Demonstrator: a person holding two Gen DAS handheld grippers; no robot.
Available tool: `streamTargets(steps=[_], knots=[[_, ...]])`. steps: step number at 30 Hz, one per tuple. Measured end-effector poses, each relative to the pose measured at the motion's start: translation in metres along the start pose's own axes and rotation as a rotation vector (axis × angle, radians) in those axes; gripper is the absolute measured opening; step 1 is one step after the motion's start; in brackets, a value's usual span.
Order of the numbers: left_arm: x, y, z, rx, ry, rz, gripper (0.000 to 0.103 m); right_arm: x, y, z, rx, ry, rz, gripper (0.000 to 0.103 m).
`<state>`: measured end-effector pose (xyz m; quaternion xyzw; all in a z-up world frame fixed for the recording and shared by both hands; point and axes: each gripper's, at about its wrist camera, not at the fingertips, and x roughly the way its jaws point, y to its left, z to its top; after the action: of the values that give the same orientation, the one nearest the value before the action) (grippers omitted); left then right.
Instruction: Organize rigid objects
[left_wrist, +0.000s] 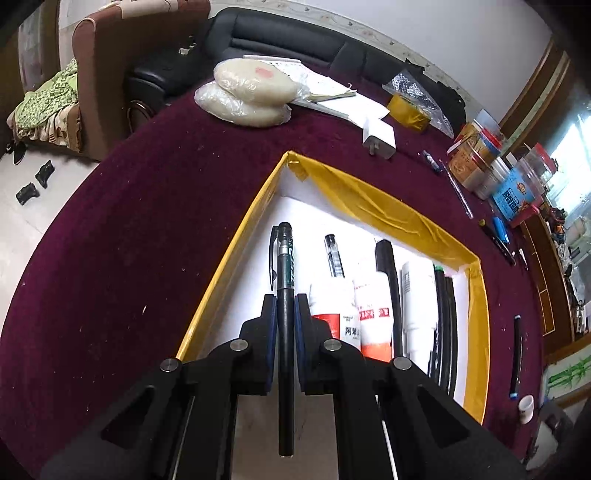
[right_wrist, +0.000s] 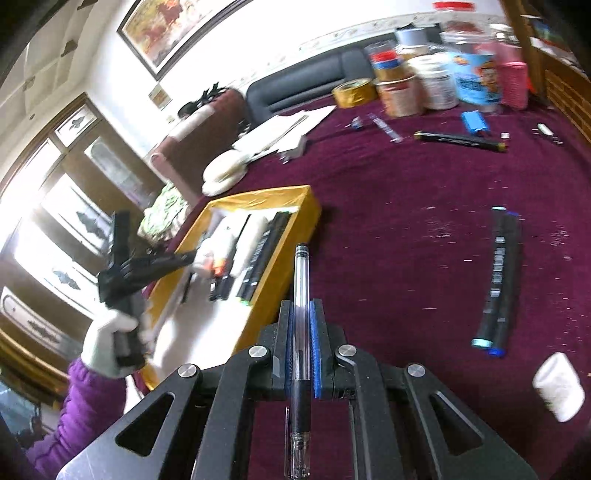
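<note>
My left gripper (left_wrist: 285, 306) is shut on a black pen (left_wrist: 285, 280) and holds it over the left part of the yellow-rimmed white tray (left_wrist: 229, 258). The tray holds a clear pen (left_wrist: 334, 258), two white-and-red tubes (left_wrist: 373, 317), a white bottle (left_wrist: 417, 295) and black markers (left_wrist: 445, 306). My right gripper (right_wrist: 301, 314) is shut on a clear pen (right_wrist: 301, 288) above the maroon tablecloth, just right of the tray (right_wrist: 295, 236). The left gripper also shows in the right wrist view (right_wrist: 184, 258), over the tray.
Two black markers (right_wrist: 502, 277) lie on the cloth at right, another marker (right_wrist: 458, 140) farther back. Jars and boxes (right_wrist: 436, 81), a tape roll (right_wrist: 352, 92), papers (left_wrist: 332, 92), a charger (left_wrist: 380, 136) and bagged white discs (left_wrist: 251, 92) stand at the back. A white cup (right_wrist: 557, 384) sits at right.
</note>
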<state>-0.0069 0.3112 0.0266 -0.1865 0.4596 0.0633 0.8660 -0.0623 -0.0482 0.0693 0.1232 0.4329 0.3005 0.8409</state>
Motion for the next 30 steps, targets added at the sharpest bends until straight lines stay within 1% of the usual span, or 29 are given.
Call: streamTargets(steps=[2, 4, 5, 8, 10, 11, 15, 18, 21, 24, 26, 30], knots=[[0.001, -0.002, 0.003, -0.005, -0.003, -0.002, 0.012, 0.010, 0.011, 0.002, -0.007, 0.025, 0.019, 0.008], [-0.005, -0.001, 0.002, -0.010, -0.014, -0.018, 0.025, 0.024, 0.025, 0.003, -0.012, 0.062, 0.047, 0.008], [-0.010, 0.000, 0.001, -0.011, -0.024, -0.030, 0.026, 0.034, 0.033, 0.005, -0.019, 0.083, 0.060, 0.008], [-0.036, 0.006, -0.006, -0.008, -0.080, -0.063, 0.034, 0.059, 0.053, 0.010, -0.030, 0.140, 0.096, 0.008], [-0.060, 0.013, -0.012, -0.016, -0.129, -0.093, 0.047, 0.079, 0.068, 0.014, -0.036, 0.177, 0.122, 0.008], [-0.075, 0.019, -0.017, -0.032, -0.164, -0.114, 0.048, 0.088, 0.076, 0.015, -0.041, 0.192, 0.132, 0.008], [-0.113, 0.041, -0.034, -0.070, -0.264, -0.141, 0.050, 0.131, 0.105, 0.022, -0.012, 0.248, 0.198, 0.008], [-0.130, 0.057, -0.046, -0.095, -0.310, -0.147, 0.051, 0.161, 0.122, 0.028, 0.027, 0.275, 0.235, 0.008], [-0.136, 0.068, -0.056, -0.111, -0.324, -0.147, 0.051, 0.189, 0.141, 0.030, 0.028, 0.298, 0.233, 0.008], [-0.137, 0.078, -0.064, -0.129, -0.326, -0.152, 0.051, 0.209, 0.152, 0.027, 0.023, 0.319, 0.222, 0.008], [-0.137, 0.083, -0.068, -0.137, -0.328, -0.153, 0.051, 0.217, 0.154, 0.025, 0.040, 0.330, 0.221, 0.008], [-0.130, 0.090, -0.072, -0.162, -0.316, -0.171, 0.051, 0.230, 0.156, 0.027, 0.073, 0.321, 0.185, 0.008]])
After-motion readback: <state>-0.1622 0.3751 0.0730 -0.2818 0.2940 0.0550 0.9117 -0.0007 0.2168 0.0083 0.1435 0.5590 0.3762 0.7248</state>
